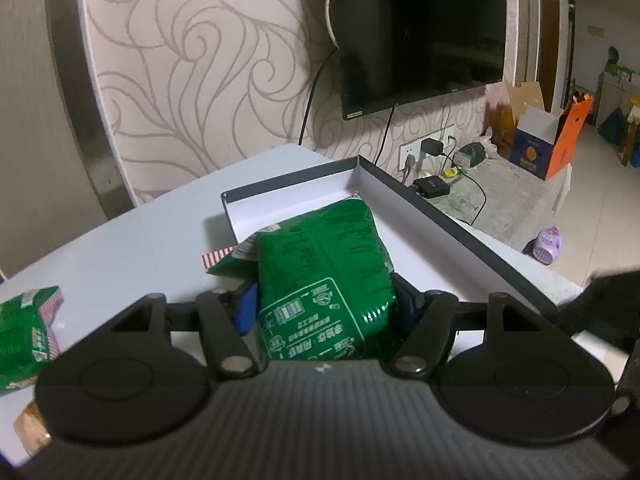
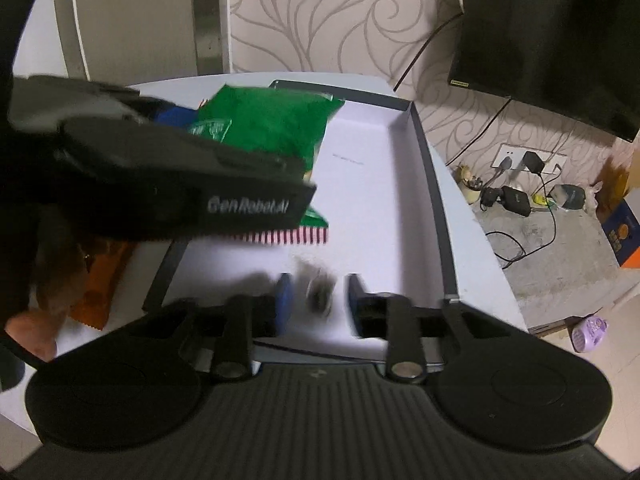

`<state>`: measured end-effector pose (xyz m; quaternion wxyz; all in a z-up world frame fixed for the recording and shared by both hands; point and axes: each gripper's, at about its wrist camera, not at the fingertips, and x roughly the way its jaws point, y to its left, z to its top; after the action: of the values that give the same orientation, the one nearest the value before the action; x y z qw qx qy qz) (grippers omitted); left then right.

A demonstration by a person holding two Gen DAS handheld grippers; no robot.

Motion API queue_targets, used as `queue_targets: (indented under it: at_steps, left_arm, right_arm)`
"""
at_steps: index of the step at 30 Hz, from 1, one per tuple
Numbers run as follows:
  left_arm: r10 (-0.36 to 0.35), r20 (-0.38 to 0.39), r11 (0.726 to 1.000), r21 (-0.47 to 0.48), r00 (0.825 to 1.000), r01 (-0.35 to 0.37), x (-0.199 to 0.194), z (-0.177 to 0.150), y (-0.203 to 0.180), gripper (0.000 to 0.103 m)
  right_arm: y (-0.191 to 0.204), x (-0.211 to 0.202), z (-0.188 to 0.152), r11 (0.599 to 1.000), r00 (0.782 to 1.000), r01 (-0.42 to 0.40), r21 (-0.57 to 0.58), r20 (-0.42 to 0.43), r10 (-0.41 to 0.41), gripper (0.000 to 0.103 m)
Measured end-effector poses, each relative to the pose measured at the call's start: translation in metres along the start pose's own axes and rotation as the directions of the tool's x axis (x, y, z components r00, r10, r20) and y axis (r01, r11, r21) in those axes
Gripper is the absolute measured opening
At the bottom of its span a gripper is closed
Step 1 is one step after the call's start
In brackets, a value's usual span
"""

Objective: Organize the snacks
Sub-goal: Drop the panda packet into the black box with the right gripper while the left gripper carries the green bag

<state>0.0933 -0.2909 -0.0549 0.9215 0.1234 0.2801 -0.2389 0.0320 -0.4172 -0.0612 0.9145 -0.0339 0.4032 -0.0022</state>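
A green snack packet [image 1: 324, 276] sits between the blue pads of my left gripper [image 1: 326, 304], which is shut on it. The packet hangs over the near left corner of a shallow box [image 1: 440, 224] with a dark rim and a white inside. In the right wrist view the same packet [image 2: 272, 120] shows above the box [image 2: 436, 200], partly behind the left gripper's black housing [image 2: 180, 184]. My right gripper [image 2: 319, 296] stands open over the box's near end. A small dark blurred thing [image 2: 320, 292] lies between its fingers, apart from both pads.
The box rests on a white table [image 1: 140, 240]. A second green packet [image 1: 24, 332] lies at the table's left. An orange packet [image 2: 100, 284] lies left of the box, by a person's hand [image 2: 36, 336]. A wall-mounted television [image 1: 424, 28] and sockets with cables are behind.
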Motion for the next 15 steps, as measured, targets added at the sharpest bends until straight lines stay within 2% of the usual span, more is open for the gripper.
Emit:
queue_targets:
  at_steps: [3, 5, 9, 13, 15]
  left_arm:
    - [0.000, 0.003, 1.000, -0.006, 1.000, 0.000, -0.003, 0.003, 0.001, 0.069]
    - [-0.003, 0.009, 1.000, -0.018, 1.000, 0.003, -0.007, 0.004, 0.003, 0.069]
    - [0.005, 0.040, 0.999, -0.055, 0.999, -0.002, -0.024, 0.006, 0.011, 0.069]
    - [0.022, 0.078, 0.995, -0.099, 0.997, -0.014, -0.050, 0.006, 0.025, 0.069]
    - [0.033, 0.100, 0.990, -0.139, 0.994, -0.019, -0.065, 0.004, 0.039, 0.069]
  right_arm:
    - [0.002, -0.006, 0.002, 0.999, 0.999, 0.031, 0.014, 0.024, -0.031, 0.087]
    - [0.004, -0.012, 0.005, 0.999, 0.999, 0.046, 0.025, 0.022, -0.046, 0.093]
    - [0.002, -0.027, 0.006, 0.994, 0.998, 0.042, 0.102, 0.047, -0.047, 0.097]
    - [0.004, -0.055, 0.003, 0.983, 0.983, 0.065, 0.173, 0.159, -0.093, 0.101]
    - [0.007, -0.072, 0.000, 0.985, 0.970, 0.029, 0.170, 0.234, -0.069, 0.101]
